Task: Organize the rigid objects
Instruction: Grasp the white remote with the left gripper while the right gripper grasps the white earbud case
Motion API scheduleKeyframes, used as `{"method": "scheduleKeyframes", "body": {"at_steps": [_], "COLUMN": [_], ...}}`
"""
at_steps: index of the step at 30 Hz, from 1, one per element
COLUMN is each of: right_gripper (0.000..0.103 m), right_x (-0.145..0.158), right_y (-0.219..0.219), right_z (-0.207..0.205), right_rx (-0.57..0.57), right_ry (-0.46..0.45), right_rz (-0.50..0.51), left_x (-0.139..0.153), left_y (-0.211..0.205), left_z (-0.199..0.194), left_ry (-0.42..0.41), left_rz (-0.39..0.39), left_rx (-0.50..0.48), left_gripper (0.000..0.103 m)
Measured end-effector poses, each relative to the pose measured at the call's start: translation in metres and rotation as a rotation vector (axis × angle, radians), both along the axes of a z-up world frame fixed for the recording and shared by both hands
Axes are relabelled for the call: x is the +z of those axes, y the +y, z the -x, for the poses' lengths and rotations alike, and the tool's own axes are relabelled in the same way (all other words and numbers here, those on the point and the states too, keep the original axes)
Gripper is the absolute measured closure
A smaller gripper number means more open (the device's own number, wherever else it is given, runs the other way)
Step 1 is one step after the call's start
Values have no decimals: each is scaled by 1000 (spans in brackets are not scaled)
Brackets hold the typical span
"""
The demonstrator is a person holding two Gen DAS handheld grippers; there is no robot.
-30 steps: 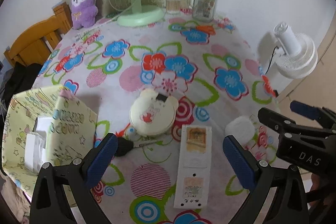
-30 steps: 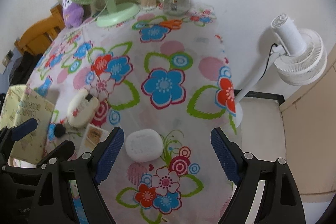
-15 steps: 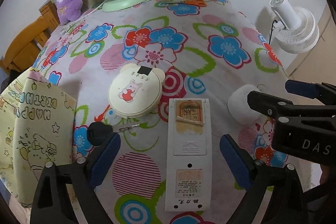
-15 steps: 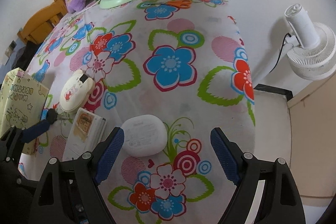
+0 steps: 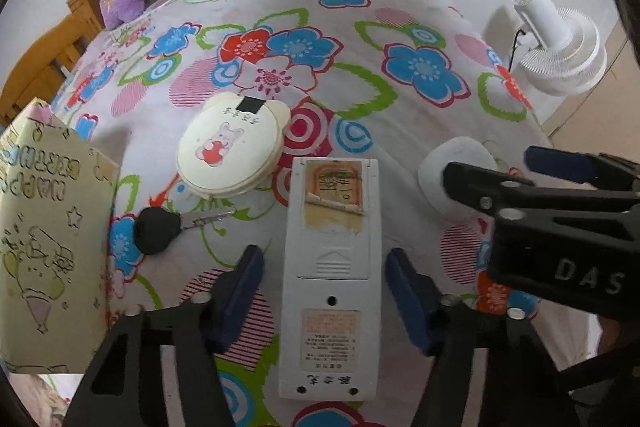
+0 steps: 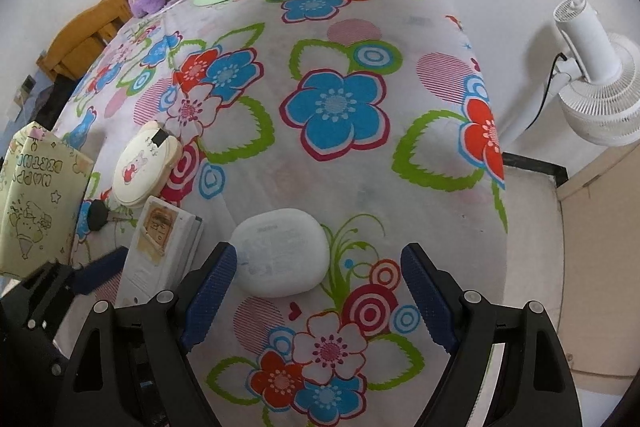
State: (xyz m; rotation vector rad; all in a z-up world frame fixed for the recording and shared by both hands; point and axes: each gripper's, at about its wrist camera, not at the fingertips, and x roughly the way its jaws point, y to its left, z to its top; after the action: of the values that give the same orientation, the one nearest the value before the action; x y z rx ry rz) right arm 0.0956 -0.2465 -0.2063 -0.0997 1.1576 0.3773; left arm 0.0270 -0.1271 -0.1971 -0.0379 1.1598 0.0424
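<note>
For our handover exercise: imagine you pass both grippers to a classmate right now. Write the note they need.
Left gripper: jaws closing around the white remote, which lies face down between them; pads not yet pressing it.
Right gripper: open, low over the tablecloth; the white oval case lies just ahead of its left finger, not gripped.
Also waiting: round cream case and black-headed key left of the remote; the yellow paper bag stands at the left edge.
Done: nothing lifted, by the look of it.
Left: finish the grip on the remote, take the oval case, then sort the rest.
</note>
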Motion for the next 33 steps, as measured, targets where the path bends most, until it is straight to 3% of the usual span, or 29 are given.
{"method": "scheduleKeyframes", "body": {"at_steps": [5, 14, 21, 33], "right_gripper": [17, 22, 45, 45], "right_x": [-2, -10, -9, 1], "right_y": [7, 23, 31, 32], "right_z": [-1, -2, -1, 8], "right_rx": [16, 48, 50, -5], "right_ry": [5, -2, -60, -54], "right_rz": [-1, 20, 91, 76], "left_x": [2, 3, 2, 16], "left_y": [-7, 5, 16, 18], "left_z": [2, 0, -3, -5], "left_ry": [-19, -15, -11, -27], "left_rz": [-15, -7, -4, 16], "left_rx": [-30, 2, 17, -32], "left_gripper": [58, 58, 58, 58]}}
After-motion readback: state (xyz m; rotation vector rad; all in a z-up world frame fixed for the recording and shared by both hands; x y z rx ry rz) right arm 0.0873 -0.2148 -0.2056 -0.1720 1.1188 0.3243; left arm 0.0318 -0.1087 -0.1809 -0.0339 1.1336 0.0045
